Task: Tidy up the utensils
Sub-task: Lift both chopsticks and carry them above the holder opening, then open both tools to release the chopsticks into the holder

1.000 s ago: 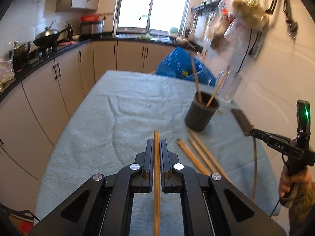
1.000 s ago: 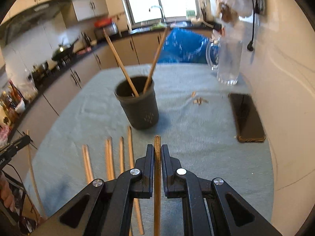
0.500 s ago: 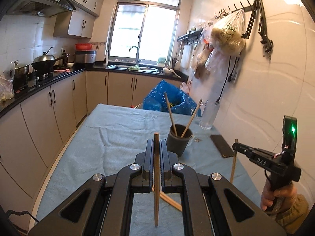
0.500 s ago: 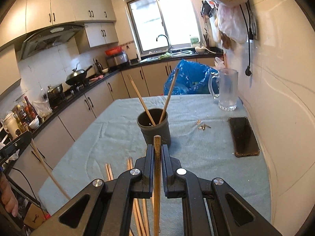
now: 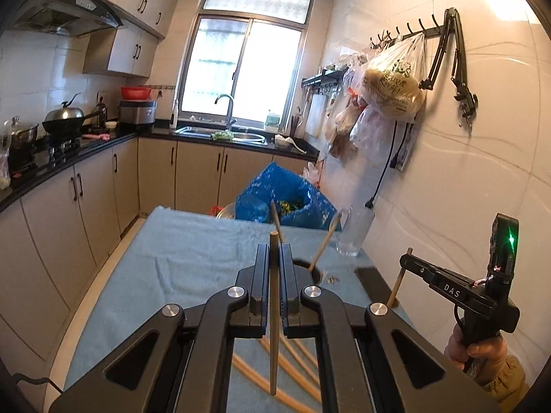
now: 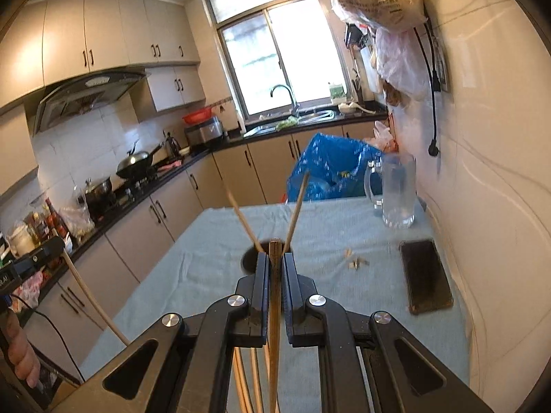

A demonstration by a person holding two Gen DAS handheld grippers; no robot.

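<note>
My left gripper [image 5: 274, 253] is shut on a wooden chopstick [image 5: 273, 327] that stands nearly upright above the table. Behind its fingers a dark cup [image 5: 315, 270] shows only part of its rim, with two chopsticks [image 5: 327, 237] leaning in it. My right gripper [image 6: 275, 253] is shut on another chopstick [image 6: 274, 337], right in front of the cup [image 6: 248, 258]. Several loose chopsticks [image 5: 296, 368] lie on the blue-grey cloth under both grippers. Each gripper also shows in the other's view, the right gripper [image 5: 405, 260] and the left gripper [image 6: 56, 242], each with its chopstick hanging down.
A glass mug [image 6: 396, 189] and a dark phone [image 6: 425, 275] sit by the white wall on the right. Small scraps [image 6: 356, 263] lie between cup and phone. A blue bag [image 6: 330, 172] stands past the table's far end. Kitchen cabinets [image 5: 86, 206] run along the left.
Both grippers have risen from the table, each with its chopstick lifted clear of the cloth. The cup and table have dropped lower in both views.
</note>
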